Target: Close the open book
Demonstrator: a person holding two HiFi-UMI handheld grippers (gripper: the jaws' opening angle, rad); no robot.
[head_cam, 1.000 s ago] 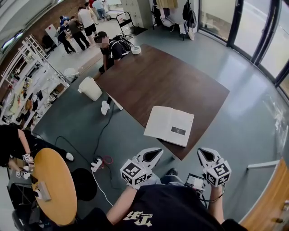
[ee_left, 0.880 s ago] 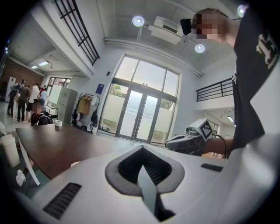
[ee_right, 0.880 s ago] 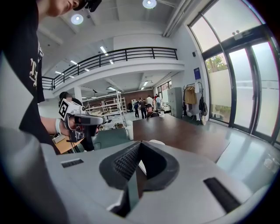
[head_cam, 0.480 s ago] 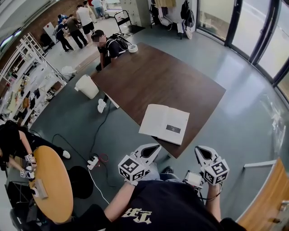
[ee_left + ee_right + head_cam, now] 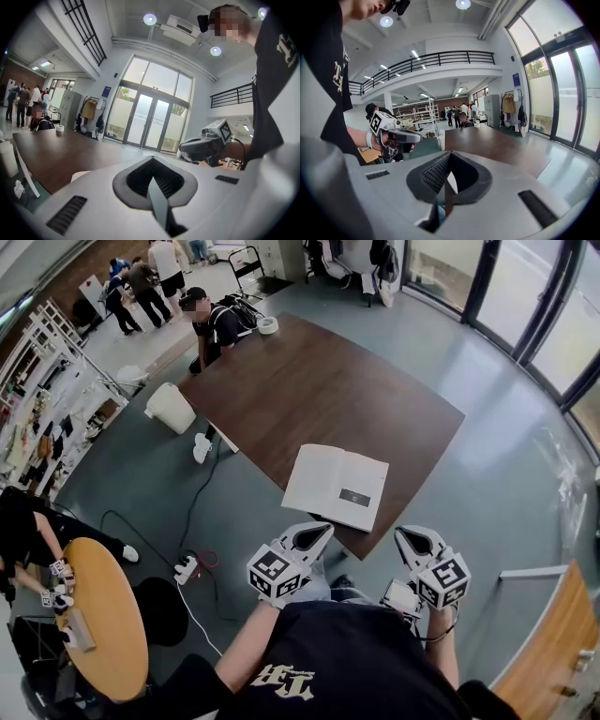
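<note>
Nearer now, the left gripper (image 5: 319, 532) and right gripper (image 5: 408, 536), jaws pressed together and empty, approach the book (image 5: 336, 487), open and untouched at mid-frame

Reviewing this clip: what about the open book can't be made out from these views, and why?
Book print: too small in the head view; the dark patch on its right page is unreadable.
Left gripper view: the left claw hides all but a pale corner of the book.
Right gripper view: the right claw hides the book entirely.
</note>
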